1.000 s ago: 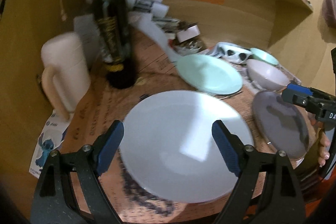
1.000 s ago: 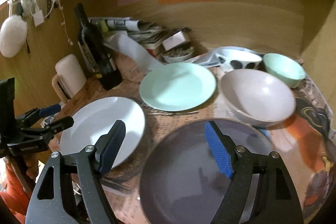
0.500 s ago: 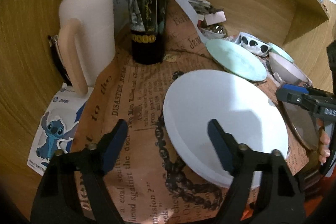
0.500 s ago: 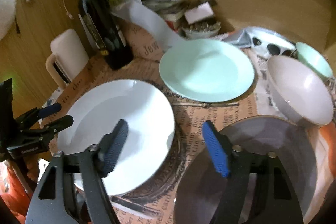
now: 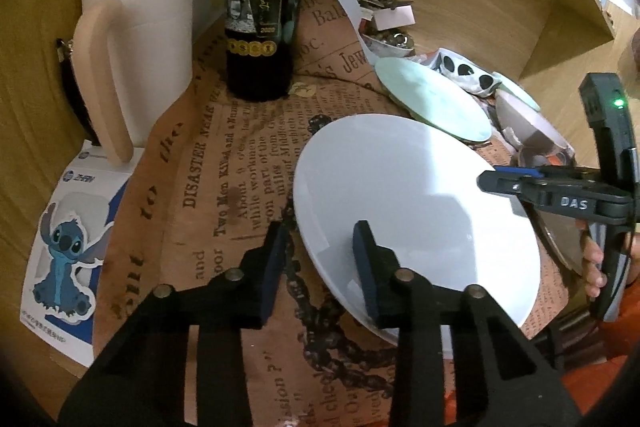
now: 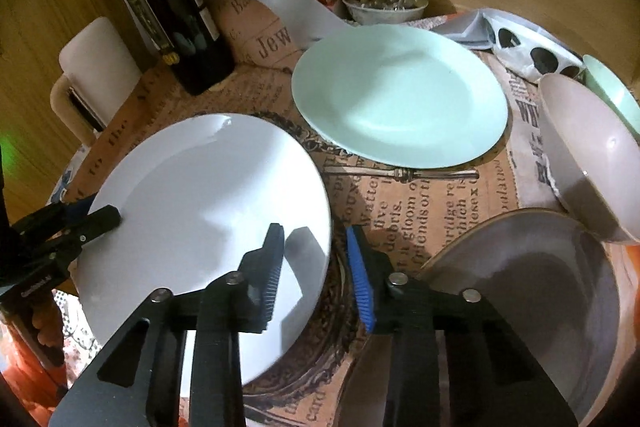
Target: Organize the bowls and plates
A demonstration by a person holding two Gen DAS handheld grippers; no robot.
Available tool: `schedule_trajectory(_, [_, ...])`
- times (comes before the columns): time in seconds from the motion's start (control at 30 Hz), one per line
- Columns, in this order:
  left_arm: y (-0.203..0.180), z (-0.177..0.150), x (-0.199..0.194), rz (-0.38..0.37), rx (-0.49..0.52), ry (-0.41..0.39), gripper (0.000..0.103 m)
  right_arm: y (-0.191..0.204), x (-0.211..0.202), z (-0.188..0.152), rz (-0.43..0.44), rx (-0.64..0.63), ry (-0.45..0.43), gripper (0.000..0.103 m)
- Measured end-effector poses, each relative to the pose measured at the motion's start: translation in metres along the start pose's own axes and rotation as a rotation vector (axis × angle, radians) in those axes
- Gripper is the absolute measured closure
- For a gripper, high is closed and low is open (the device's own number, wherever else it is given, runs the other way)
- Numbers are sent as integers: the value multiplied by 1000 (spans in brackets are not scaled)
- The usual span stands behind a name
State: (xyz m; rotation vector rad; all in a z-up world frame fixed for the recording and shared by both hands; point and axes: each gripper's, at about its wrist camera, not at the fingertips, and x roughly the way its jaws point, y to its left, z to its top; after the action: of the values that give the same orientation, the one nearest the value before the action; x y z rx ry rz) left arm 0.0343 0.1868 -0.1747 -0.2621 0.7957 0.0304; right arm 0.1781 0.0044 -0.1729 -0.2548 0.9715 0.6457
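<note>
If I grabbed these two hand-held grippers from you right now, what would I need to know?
Left hand-held gripper: open, jaws straddling the near-left rim of the white plate, not clamped.
Right hand-held gripper: open, straddling the same plate's right rim.
Both sit at opposite edges of the white plate, which lies on the newspaper-print mat.
The mint plate lies behind it, the grey plate to the right, the pale bowl and the mint bowl at far right.
Done: nothing stacked that I can see.
Left: close on the white plate, then stack plates together and nest bowls.
</note>
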Motion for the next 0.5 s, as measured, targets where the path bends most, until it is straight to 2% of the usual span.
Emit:
schedule_trajectory(0.23, [-4,-1,3,-43,8,16,72,2,4,-1,30,-8,10,80])
schedule_trajectory(0.33, [-10,-1,3,-20,25,7,71,0,5,-1,36,-4,12,80])
schedule_trajectory(0.5, [-9,-1,3,-17,-3,15,72,4,2,-3,16,-15,-3,79])
